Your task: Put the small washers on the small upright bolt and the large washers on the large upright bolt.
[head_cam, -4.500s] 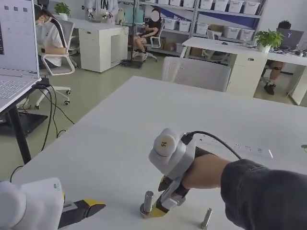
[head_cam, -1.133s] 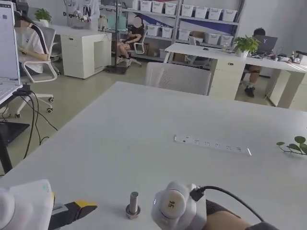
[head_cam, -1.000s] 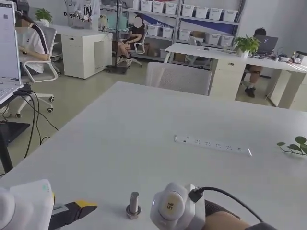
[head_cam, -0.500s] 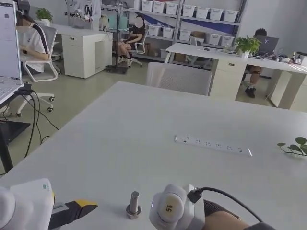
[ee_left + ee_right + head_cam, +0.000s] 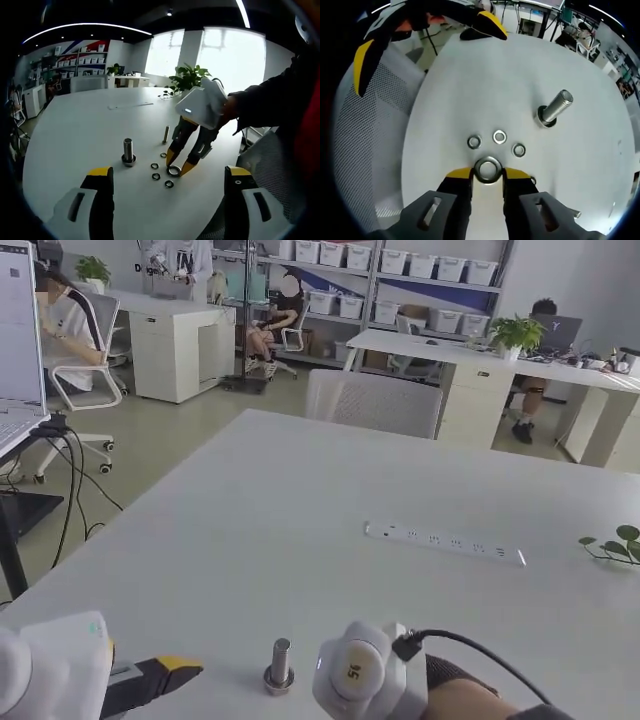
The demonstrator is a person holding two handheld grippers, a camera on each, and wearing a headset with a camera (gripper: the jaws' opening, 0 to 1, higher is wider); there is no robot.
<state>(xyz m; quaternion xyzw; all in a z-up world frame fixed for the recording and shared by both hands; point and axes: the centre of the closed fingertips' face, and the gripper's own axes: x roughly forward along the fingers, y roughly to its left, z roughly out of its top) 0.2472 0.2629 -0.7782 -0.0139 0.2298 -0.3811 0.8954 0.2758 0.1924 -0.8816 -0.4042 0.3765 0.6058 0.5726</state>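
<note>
In the right gripper view my right gripper (image 5: 488, 175) is shut on a large washer (image 5: 487, 170) that lies low at the table, one yellow tip on each side of it. Three small washers (image 5: 499, 136) lie just beyond it. The large upright bolt (image 5: 555, 107) stands farther off with a washer around its base. In the left gripper view my left gripper (image 5: 168, 173) is wide open and holds nothing. It faces the right gripper (image 5: 180, 166), the large bolt (image 5: 128, 151), the small bolt (image 5: 165, 135) and the loose small washers (image 5: 156, 176).
The white table (image 5: 300, 540) stretches far ahead, with a power strip (image 5: 443, 542) across its middle and a plant sprig (image 5: 612, 545) at the right. The large bolt (image 5: 279, 665) stands near the front edge. A mesh chair (image 5: 365, 150) sits beside the table. People sit at desks behind.
Since 4.5 s ago my right gripper has left the large bolt and drawn back toward the table's near edge. Over the last second the head view has only shifted slightly.
</note>
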